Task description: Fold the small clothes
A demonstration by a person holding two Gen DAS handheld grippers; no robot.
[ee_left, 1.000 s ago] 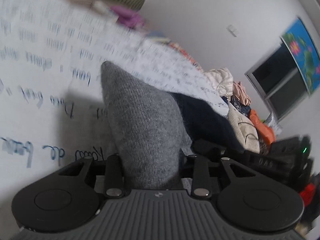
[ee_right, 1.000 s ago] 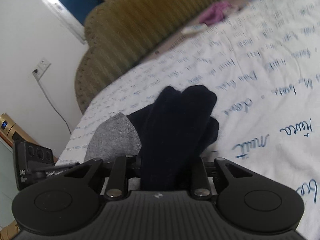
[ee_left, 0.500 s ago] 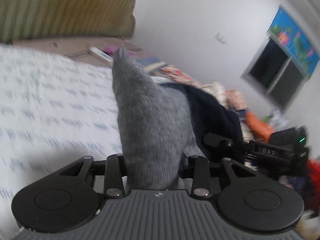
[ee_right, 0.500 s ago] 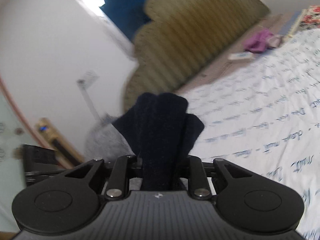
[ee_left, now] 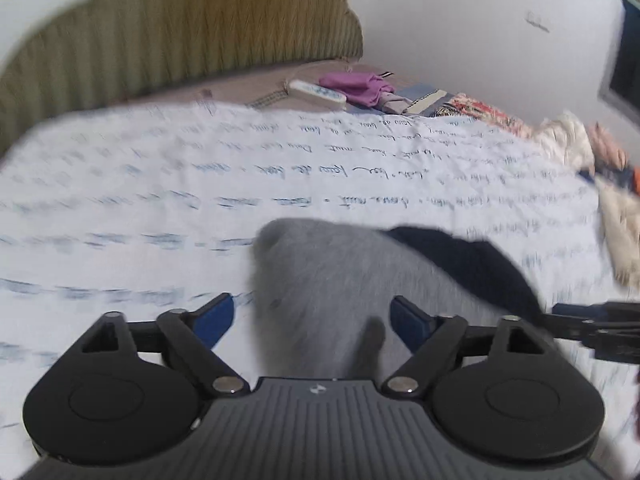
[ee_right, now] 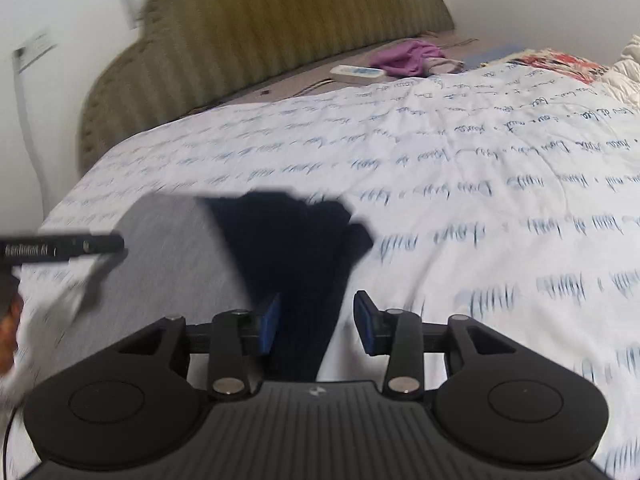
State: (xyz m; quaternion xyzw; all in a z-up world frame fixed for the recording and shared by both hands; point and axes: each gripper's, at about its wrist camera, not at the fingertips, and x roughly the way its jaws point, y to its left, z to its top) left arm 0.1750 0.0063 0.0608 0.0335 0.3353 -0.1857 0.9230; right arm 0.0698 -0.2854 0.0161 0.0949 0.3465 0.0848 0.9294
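Observation:
A small knit garment, part grey (ee_left: 320, 288) and part dark navy (ee_left: 472, 260), lies on the white bedsheet with blue script (ee_left: 200, 184). My left gripper (ee_left: 312, 316) is open, its blue pads either side of the grey part. In the right wrist view the grey part (ee_right: 168, 264) lies left and the navy part (ee_right: 296, 248) in front. My right gripper (ee_right: 316, 320) is open around the navy end. The left gripper's finger (ee_right: 64, 248) shows at the left edge.
An olive ribbed headboard (ee_right: 280, 32) stands at the far end of the bed. A purple cloth (ee_right: 404, 56) and a white remote (ee_right: 356, 74) lie near it. A pile of mixed clothes (ee_left: 580, 152) sits at the right side.
Both grippers have opened and let go of the garment. It was held lifted in the air; it now lies spread on the sheet, and both grippers point down toward the bed.

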